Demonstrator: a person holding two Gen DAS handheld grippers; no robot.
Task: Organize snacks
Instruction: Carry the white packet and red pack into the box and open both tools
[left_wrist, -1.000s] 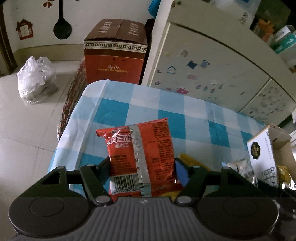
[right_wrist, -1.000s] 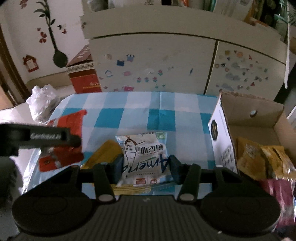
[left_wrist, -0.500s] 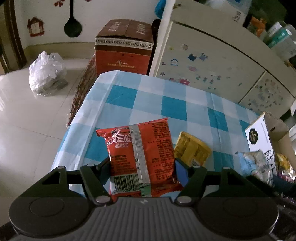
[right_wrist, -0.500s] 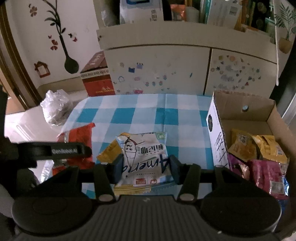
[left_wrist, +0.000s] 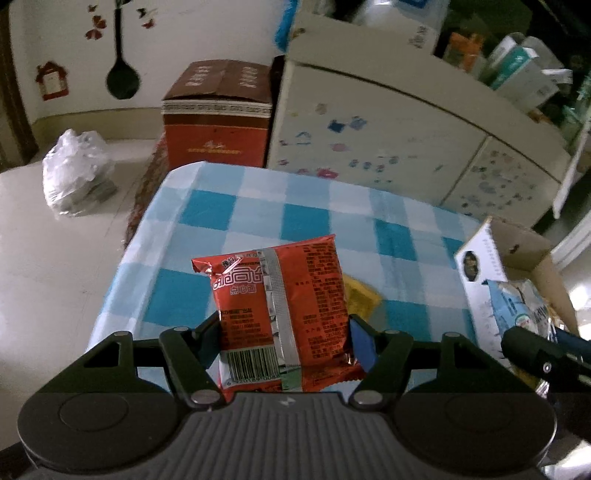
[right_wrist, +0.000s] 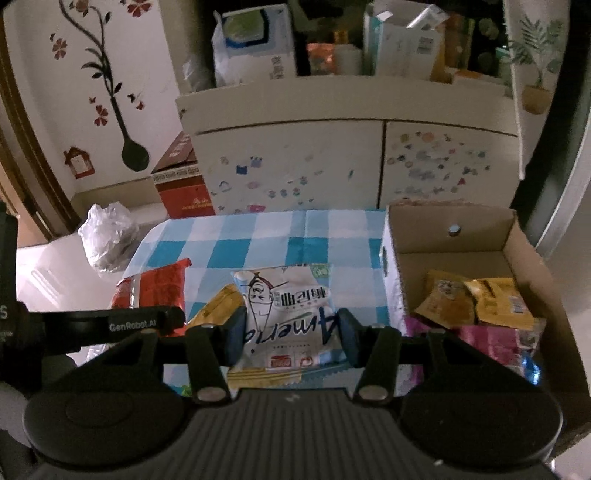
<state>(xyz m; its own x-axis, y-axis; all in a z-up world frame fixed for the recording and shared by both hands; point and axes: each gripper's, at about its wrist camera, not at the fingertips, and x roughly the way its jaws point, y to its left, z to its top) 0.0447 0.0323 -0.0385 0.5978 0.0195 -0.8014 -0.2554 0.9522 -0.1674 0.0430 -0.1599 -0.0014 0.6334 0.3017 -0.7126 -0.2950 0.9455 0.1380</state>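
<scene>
While both packets hang above the table: progress roughly midway.
Left gripper (left_wrist: 284, 332): clamped on red packet (left_wrist: 280, 306), lifted.
Right gripper (right_wrist: 291, 332): pinching white packet (right_wrist: 291, 314), beside cardboard box (right_wrist: 391, 258).
Done: several snacks (yellow, pink) boxed.
Left: both held packets, plus yellow packet (left_wrist: 360, 301) on checked tablecloth (left_wrist: 314, 206).

"GenRobot.AI" on left gripper (right_wrist: 147, 325); "Ameri" on white packet (right_wrist: 288, 314).
</scene>
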